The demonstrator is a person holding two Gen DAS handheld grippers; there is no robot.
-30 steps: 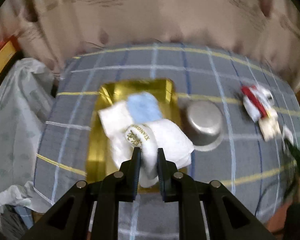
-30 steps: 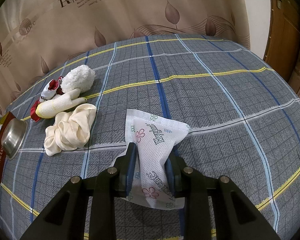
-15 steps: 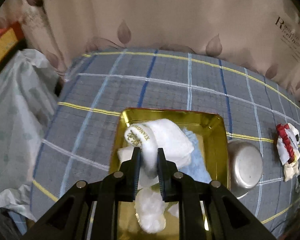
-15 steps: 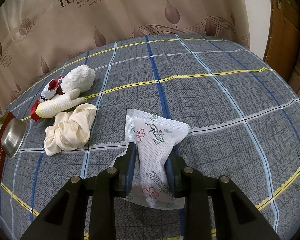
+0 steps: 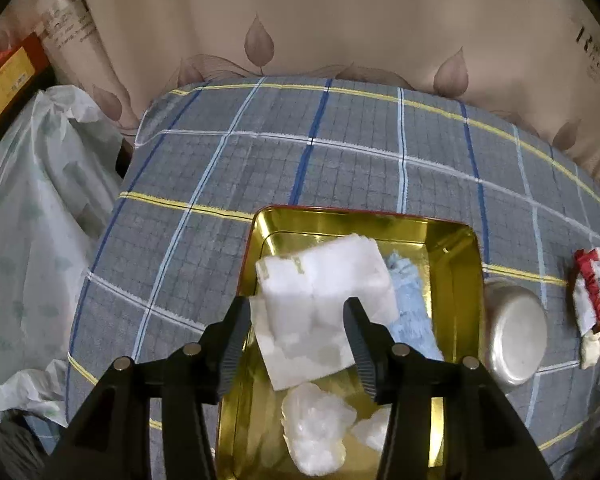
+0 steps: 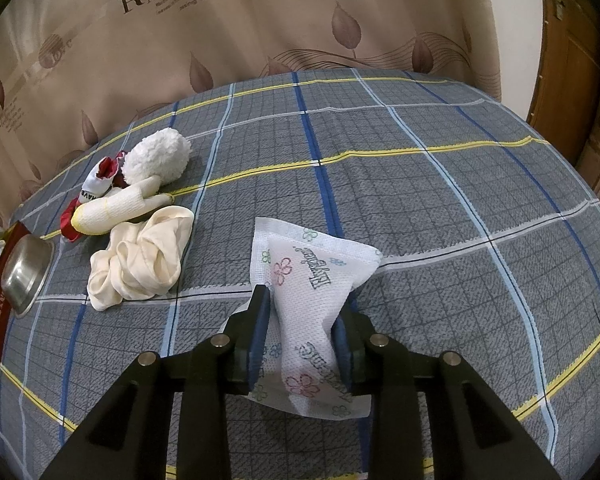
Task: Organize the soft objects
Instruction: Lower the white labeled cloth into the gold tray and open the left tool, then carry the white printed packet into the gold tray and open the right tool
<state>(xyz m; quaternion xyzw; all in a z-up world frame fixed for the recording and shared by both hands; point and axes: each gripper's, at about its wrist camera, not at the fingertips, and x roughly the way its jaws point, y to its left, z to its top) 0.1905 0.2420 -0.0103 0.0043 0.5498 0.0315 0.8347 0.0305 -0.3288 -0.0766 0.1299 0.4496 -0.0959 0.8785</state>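
Observation:
In the left wrist view, my left gripper [image 5: 298, 316] is open over a gold tin tray [image 5: 452, 248]. A folded white towel [image 5: 324, 296] lies in the tray between the spread fingers, on a light blue cloth [image 5: 410, 300] and a white fluffy piece [image 5: 316, 420]. In the right wrist view, my right gripper [image 6: 302, 316] is shut on a white tissue pack with flower print [image 6: 312, 280], which rests on the plaid table. A cream cloth [image 6: 140, 258], a white sock [image 6: 116, 208], a fluffy white toy [image 6: 158, 160] and a red and white item [image 6: 100, 184] lie at the left.
A steel bowl [image 5: 514, 344] stands right of the tray; it also shows in the right wrist view [image 6: 24, 272]. A plastic bag [image 5: 32, 220] hangs off the table's left edge. A leaf-print curtain [image 6: 260, 20] backs the table. A wooden door [image 6: 580, 60] is at the right.
My left gripper carried the white towel over the tray, then opened and let it go into the tray. The right gripper has not moved.

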